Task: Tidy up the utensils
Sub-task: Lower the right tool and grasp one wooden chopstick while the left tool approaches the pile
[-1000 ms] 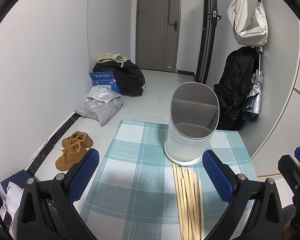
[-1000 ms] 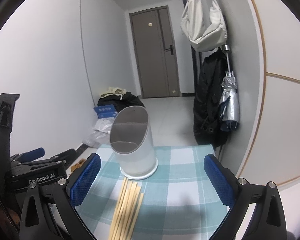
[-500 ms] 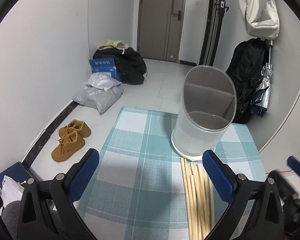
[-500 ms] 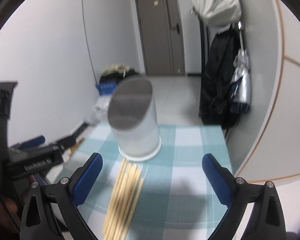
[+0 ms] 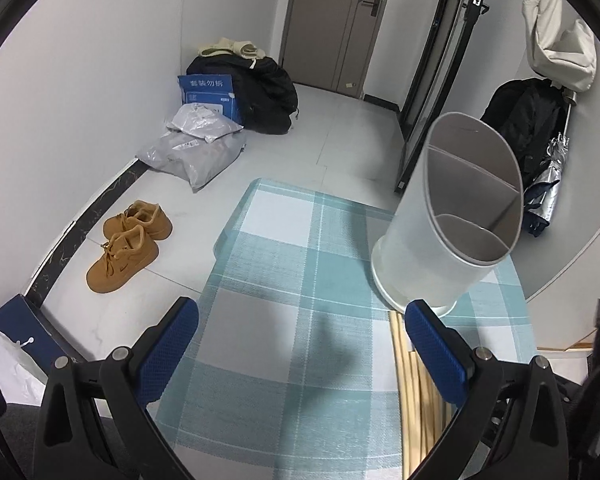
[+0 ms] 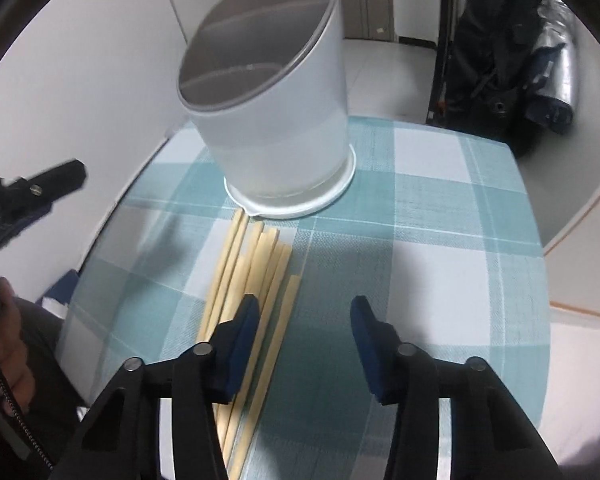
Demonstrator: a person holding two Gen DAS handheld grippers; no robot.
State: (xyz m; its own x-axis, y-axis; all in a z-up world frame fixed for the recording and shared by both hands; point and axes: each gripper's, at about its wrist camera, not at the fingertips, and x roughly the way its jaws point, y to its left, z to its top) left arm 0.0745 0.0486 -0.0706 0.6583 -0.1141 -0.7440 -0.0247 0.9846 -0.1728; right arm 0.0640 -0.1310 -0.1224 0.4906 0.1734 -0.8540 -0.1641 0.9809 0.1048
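A white utensil holder (image 6: 276,120) with a slanted rim and an inner divider stands upright on the teal checked tablecloth (image 6: 440,264). It also shows in the left wrist view (image 5: 452,216). Several wooden chopsticks (image 6: 256,276) lie side by side on the cloth just in front of the holder; they show in the left wrist view (image 5: 416,396) too. My right gripper (image 6: 304,316) is open and empty, low over the cloth, its left finger over the chopsticks. My left gripper (image 5: 300,332) is open and empty, left of the chopsticks above the cloth.
The table's edges fall away to a tiled floor. On the floor left are tan shoes (image 5: 128,236), grey parcels (image 5: 196,148), a blue box (image 5: 208,92) and a black bag (image 5: 260,88). A black backpack and folded umbrella (image 6: 540,48) hang by the right wall.
My right gripper has dropped and moved forward to the chopsticks, and its fingers have narrowed. My left gripper has tilted down and drifted left; the holder now sits further right in its view.
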